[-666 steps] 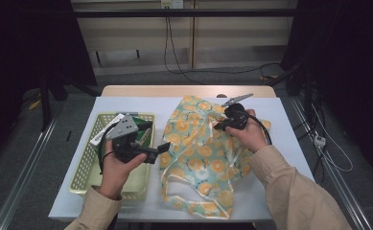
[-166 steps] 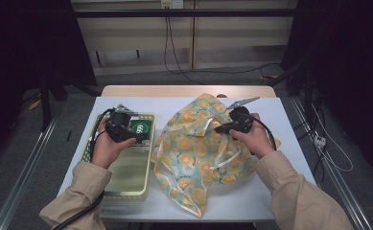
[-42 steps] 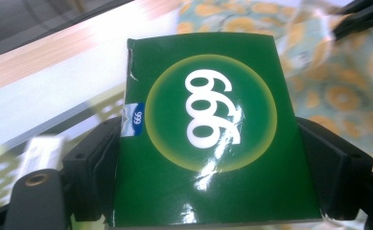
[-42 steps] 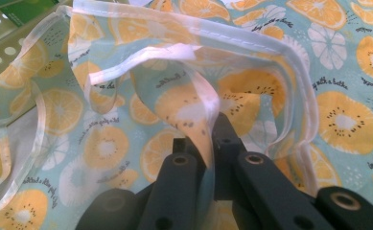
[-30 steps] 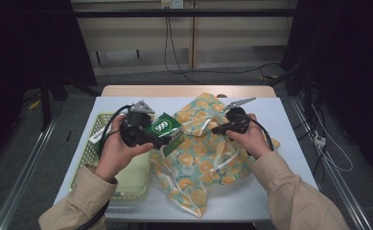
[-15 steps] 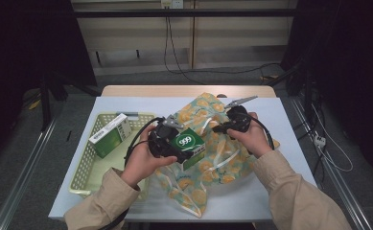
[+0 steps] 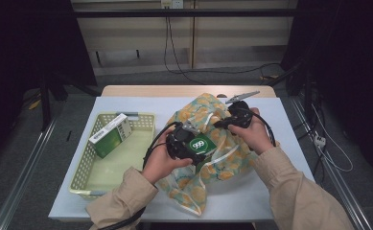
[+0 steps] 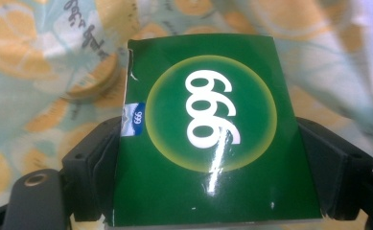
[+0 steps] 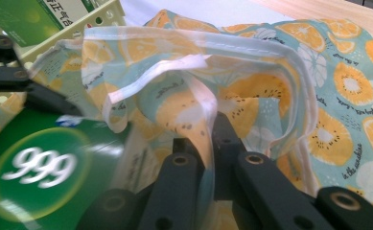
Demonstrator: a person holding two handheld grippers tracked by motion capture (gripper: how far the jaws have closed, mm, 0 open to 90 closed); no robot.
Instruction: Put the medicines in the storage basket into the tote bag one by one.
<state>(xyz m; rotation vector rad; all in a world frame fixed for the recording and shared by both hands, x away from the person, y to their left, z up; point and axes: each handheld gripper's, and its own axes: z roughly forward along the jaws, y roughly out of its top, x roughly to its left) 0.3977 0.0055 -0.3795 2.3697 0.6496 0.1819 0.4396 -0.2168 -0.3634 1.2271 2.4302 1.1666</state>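
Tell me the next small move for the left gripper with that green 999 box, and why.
Probably ease the green 999 box forward and down into the bag's mouth. The left gripper clamps the box by its sides just at the opening, while the right gripper pinches the rim of the orange-print bag and holds it up. The box is not yet inside.

1. The basket (image 7: 90, 177) sits on the table's (image 7: 289, 120) left part; a box (image 7: 109, 135) leans in its far corner.
2. The bag (image 7: 222, 163) lies right of the basket, mid-table.
3. The left gripper (image 7: 186, 146) holds a second box (image 7: 201, 144) over the bag's mouth; the right gripper (image 7: 222, 122) pinches the bag's rim behind it.
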